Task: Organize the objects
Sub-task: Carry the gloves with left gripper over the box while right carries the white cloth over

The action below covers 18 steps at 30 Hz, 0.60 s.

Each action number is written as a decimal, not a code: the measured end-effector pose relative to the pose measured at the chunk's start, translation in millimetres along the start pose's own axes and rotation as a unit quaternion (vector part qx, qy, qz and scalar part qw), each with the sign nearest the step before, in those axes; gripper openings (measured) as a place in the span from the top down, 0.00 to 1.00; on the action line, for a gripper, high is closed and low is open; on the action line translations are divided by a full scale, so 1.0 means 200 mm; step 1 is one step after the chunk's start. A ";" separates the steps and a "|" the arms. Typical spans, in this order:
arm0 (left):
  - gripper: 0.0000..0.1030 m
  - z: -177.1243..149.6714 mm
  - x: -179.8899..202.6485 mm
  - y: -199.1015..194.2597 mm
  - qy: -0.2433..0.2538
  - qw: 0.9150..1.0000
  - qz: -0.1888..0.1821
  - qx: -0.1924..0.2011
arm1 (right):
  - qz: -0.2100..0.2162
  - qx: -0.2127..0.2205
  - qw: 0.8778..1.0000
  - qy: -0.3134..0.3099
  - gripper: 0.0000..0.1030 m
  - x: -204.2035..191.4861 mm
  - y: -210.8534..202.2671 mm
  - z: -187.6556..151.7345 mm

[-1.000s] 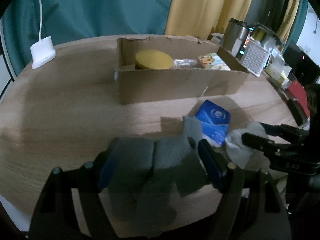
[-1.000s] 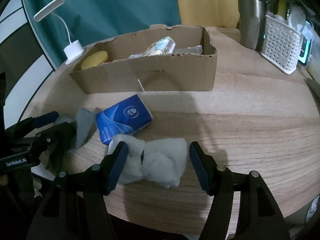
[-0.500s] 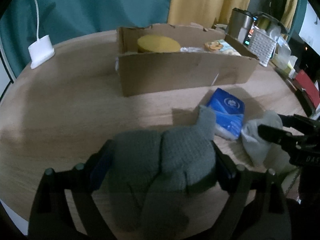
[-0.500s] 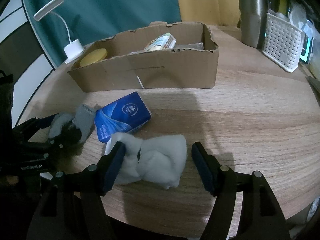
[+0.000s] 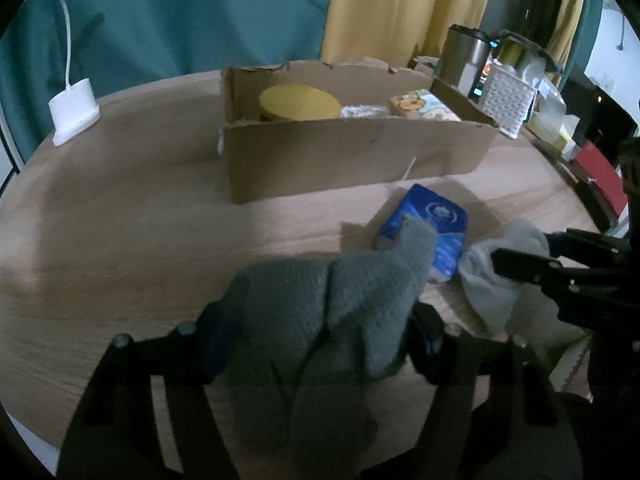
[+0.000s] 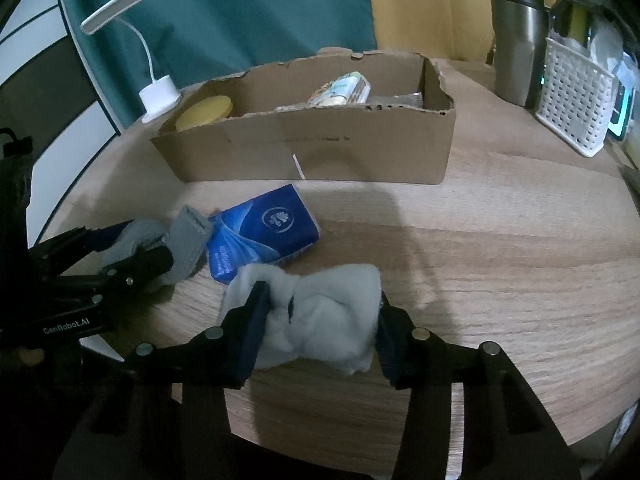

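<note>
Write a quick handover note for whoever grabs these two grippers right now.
Left gripper: fingers closing on the dark grey sock at the table's near edge.
Right gripper: fingers closing on the light grey sock.
Blue tissue pack lies on the table between the socks and the cardboard box.
Done: yellow lid and snack packet are in the box.
Left: both socks and the tissue pack, probably into the box.

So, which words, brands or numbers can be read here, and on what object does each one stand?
"GenRobot.AI": white letters on the black body of the left gripper.
Blue packet: white emblem and print, too blurred to read.
Cardboard box: faint printed line, unreadable.
Snack pack inside: picture only.
</note>
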<state>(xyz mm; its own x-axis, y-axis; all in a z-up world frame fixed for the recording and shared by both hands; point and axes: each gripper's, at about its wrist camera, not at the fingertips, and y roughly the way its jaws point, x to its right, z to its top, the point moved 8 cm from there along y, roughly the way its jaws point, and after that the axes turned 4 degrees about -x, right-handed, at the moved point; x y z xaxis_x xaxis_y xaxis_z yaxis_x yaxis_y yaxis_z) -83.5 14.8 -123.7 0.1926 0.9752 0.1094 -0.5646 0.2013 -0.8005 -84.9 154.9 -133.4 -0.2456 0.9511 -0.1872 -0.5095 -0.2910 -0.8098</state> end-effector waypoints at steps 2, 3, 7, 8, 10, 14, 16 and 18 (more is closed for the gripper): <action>0.31 0.01 0.00 -0.02 -0.002 1.000 0.000 0.005 | 0.000 0.003 1.000 -0.002 0.52 0.00 -0.02 0.01; 0.31 0.02 0.00 -0.02 -0.003 1.000 -0.001 0.006 | -0.001 0.005 1.000 -0.003 0.52 0.01 -0.02 0.01; 0.31 0.05 -0.01 -0.04 -0.007 1.000 -0.001 0.012 | -0.004 0.010 1.000 -0.005 0.52 0.02 -0.04 0.04; 0.31 0.05 -0.01 -0.05 -0.008 1.000 -0.001 0.014 | -0.005 0.011 1.000 -0.005 0.52 0.02 -0.05 0.04; 0.31 0.07 -0.01 -0.06 -0.009 1.000 -0.001 0.017 | -0.005 0.013 1.000 -0.004 0.52 0.02 -0.05 0.06; 0.31 0.11 -0.02 -0.08 -0.012 1.000 -0.002 0.026 | -0.007 0.020 1.000 -0.004 0.52 0.03 -0.08 0.09; 0.31 0.13 -0.02 -0.09 -0.013 0.999 -0.003 0.029 | -0.007 0.023 1.000 -0.004 0.52 0.04 -0.09 0.10; 0.31 0.15 -0.02 -0.10 -0.015 0.999 -0.004 0.031 | -0.007 0.026 1.000 -0.004 0.52 0.04 -0.10 0.12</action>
<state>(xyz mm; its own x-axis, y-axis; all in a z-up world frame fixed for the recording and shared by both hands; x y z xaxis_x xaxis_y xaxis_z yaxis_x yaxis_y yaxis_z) -97.0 8.7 -89.8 0.1736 0.9757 0.1341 -0.6123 0.2135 -0.7612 -96.7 166.0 -104.3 -0.2440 0.9545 -0.1715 -0.5552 -0.2824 -0.7823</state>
